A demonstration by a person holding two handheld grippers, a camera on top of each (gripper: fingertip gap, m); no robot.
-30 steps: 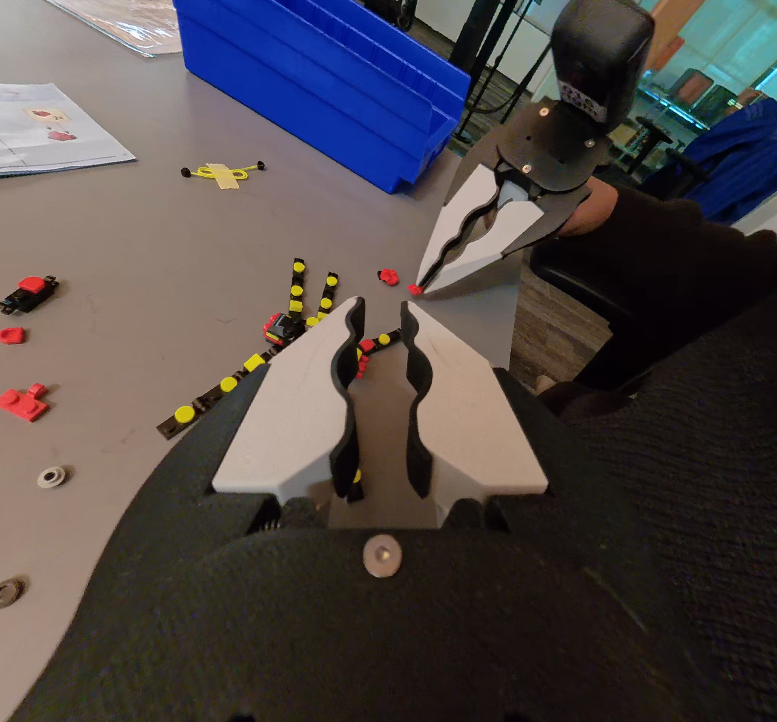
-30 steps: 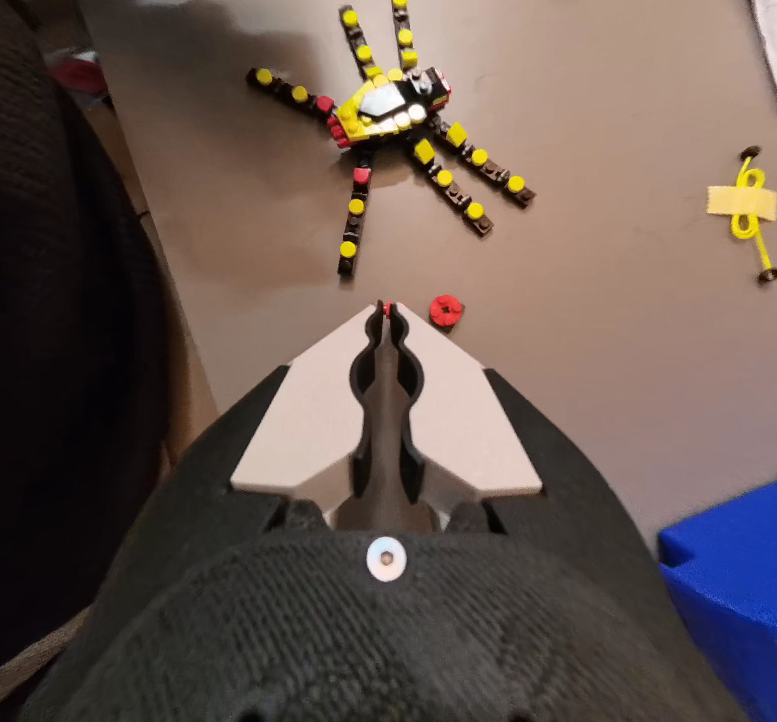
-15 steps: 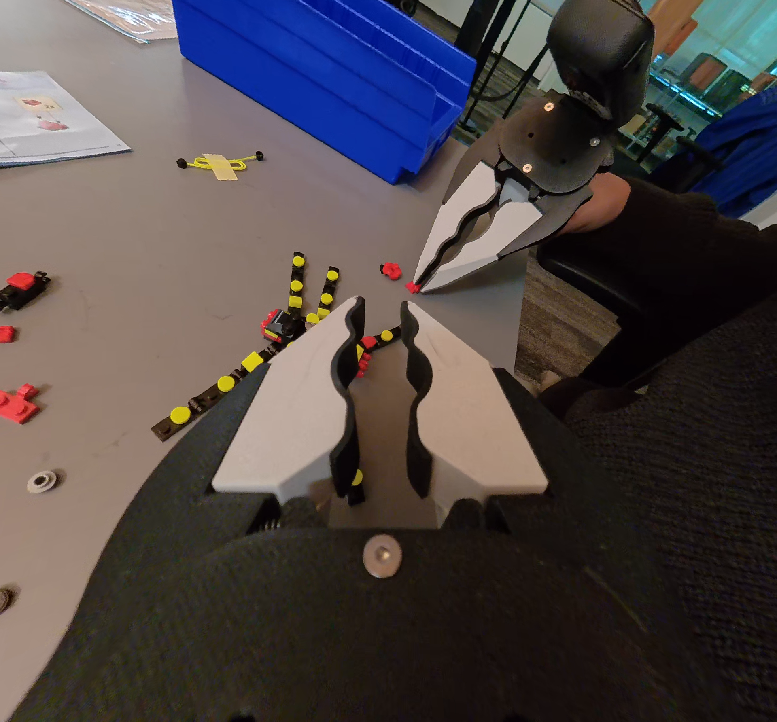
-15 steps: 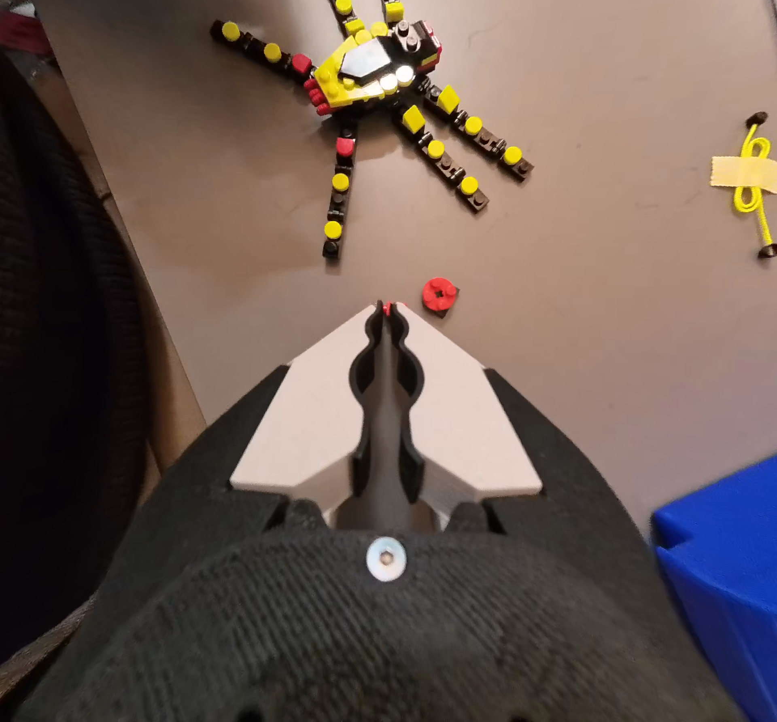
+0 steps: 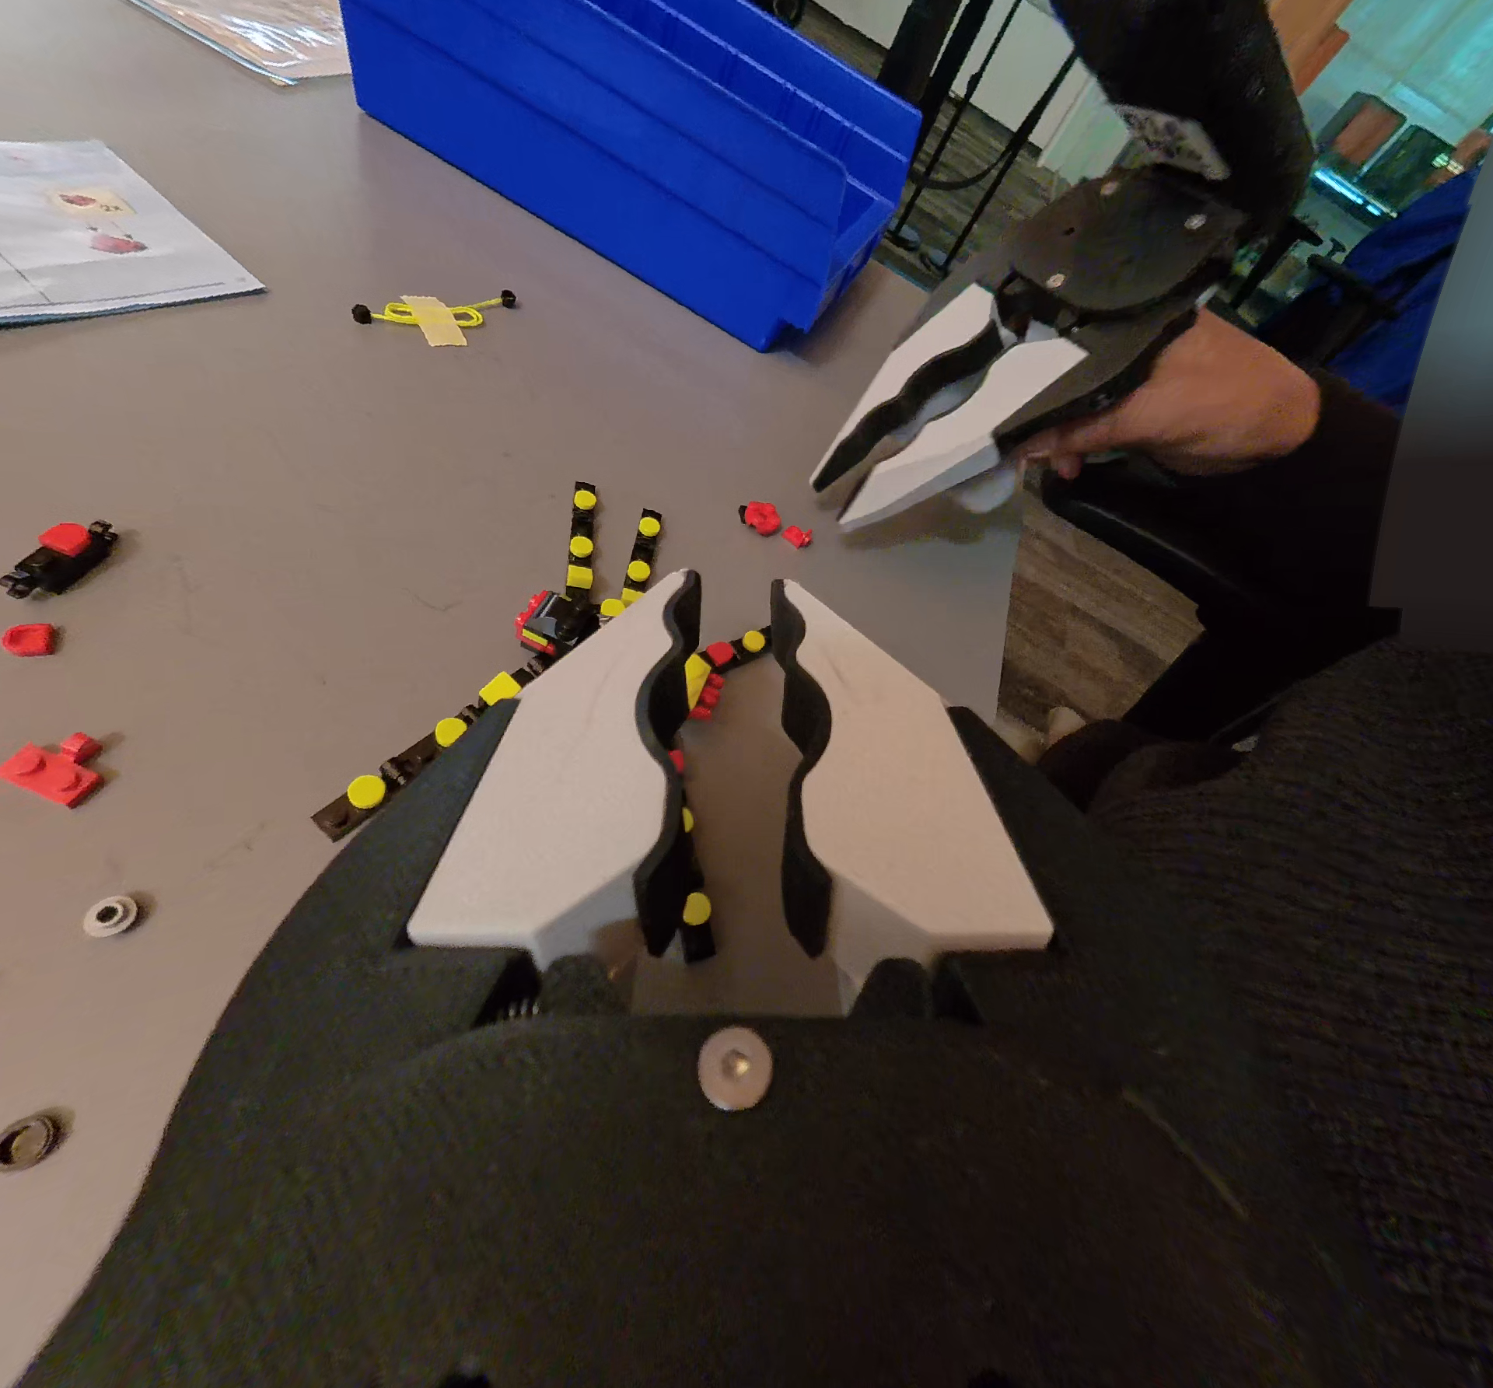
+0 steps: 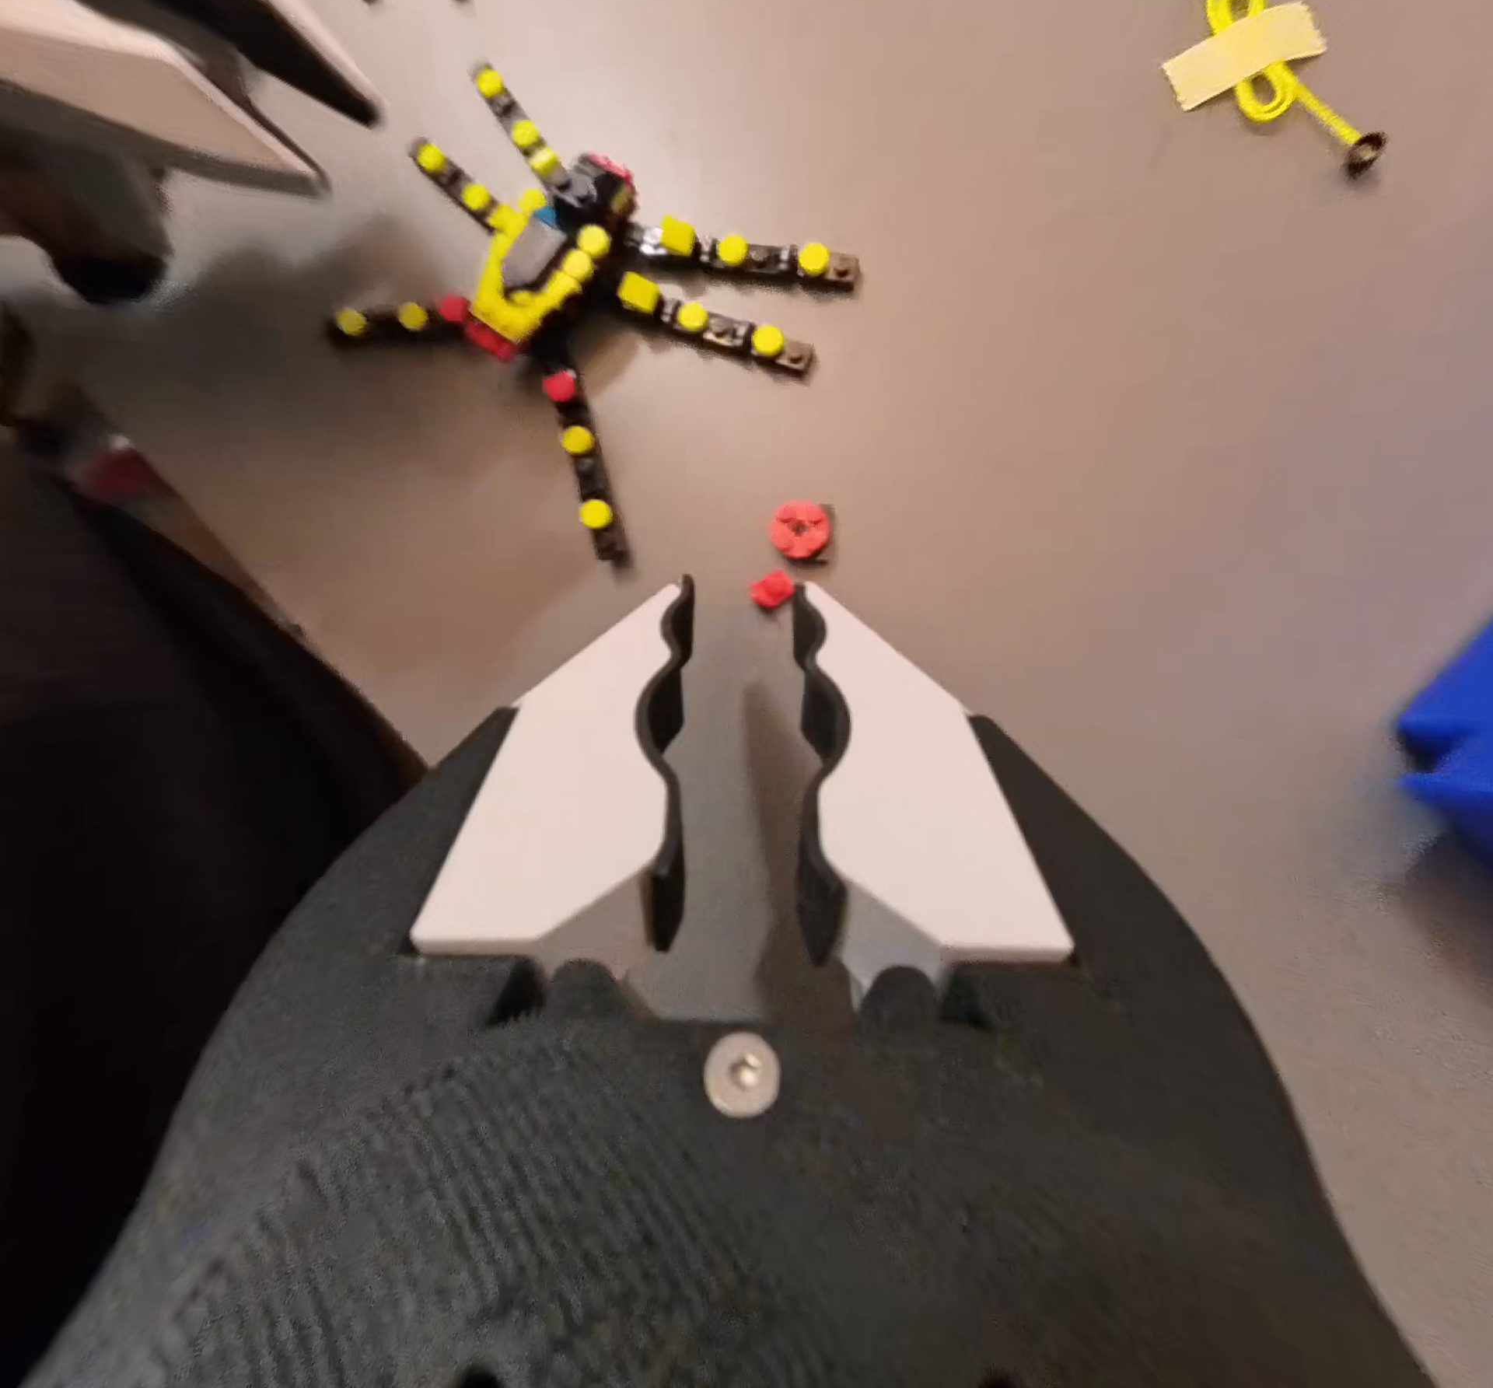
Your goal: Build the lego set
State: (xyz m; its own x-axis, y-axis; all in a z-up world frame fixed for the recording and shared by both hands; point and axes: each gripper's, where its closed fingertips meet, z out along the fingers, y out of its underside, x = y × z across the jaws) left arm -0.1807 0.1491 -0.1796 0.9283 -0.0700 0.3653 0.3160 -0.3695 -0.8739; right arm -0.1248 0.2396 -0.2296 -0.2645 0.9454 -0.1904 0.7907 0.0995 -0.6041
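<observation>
The lego spider model (image 6: 557, 275), black-bodied with a yellow top and six black legs carrying yellow studs, lies flat on the grey table (image 6: 1050, 396). In the right wrist view it sits far and left of the right gripper (image 6: 739, 596).

Right gripper: jaws parted by a moderate gap, holding nothing. A small red piece (image 6: 771, 590) lies on the table just beyond the tips, close to the right-hand finger. A red round stud (image 6: 800, 529) lies just beyond it, on the far side. The left wrist view confirms both pieces on the table, apart from the tips.

Left gripper (image 5: 733, 591): jaws parted, nothing held. It hangs over the near side of the model; one leg shows through the gap between the fingers.

Other items: a blue bin (image 5: 630, 113) at the far side, a taped yellow cord (image 5: 436, 313), a paper instruction sheet (image 5: 97, 234) at far left, and loose red parts (image 5: 48, 771) at left.

Step in hand, as judged: fitting small red parts to the model legs; neither red piece is in a grip. The next move calls for centring the right jaws on the small red piece, closing on its sides, and carrying it to a bare stud position, with the left gripper steadying the model. The piece is tiny and may slide or flip under an off-centre pinch.
</observation>
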